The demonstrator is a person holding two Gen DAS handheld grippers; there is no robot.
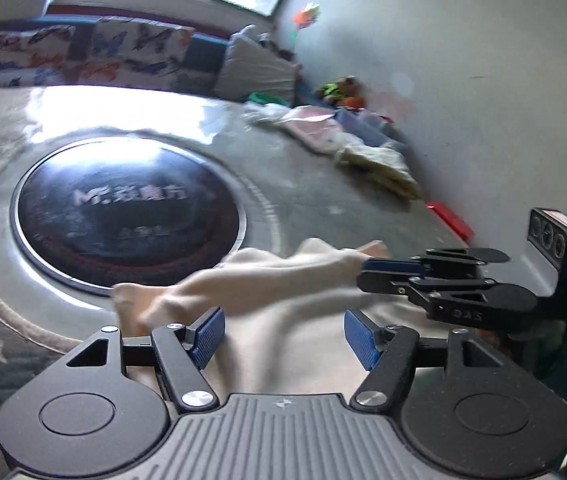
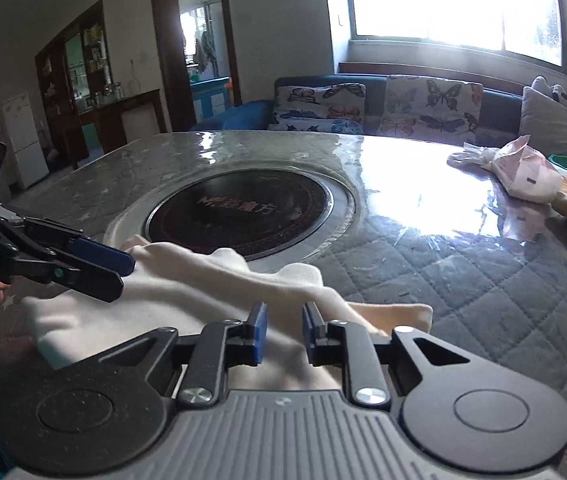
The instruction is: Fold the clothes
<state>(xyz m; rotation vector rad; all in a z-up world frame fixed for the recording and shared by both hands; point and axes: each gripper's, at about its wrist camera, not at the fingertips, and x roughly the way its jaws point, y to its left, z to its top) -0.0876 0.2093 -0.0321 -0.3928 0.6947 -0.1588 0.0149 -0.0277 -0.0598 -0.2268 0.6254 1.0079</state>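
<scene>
A cream-white garment [image 1: 267, 284] lies bunched on the table, just in front of the round black plate. In the left wrist view my left gripper [image 1: 285, 336] is open wide, its blue pads on either side of the cloth and not pressing it. My right gripper [image 1: 363, 274] comes in from the right, its tips closed on the garment's raised end. The right wrist view shows my right gripper [image 2: 285, 332] with pads close together and a fold of the garment [image 2: 187, 276] pinched between them. My left gripper [image 2: 119, 270] is at the garment's left edge.
The table [image 2: 463, 280] has a quilted grey cover under clear plastic, with a round black plate [image 1: 127, 208] set in its middle. More clothes [image 1: 323, 128] and a yellow cloth [image 1: 379, 164] lie at the far right by the wall. A butterfly-cushion sofa [image 2: 403, 108] stands behind.
</scene>
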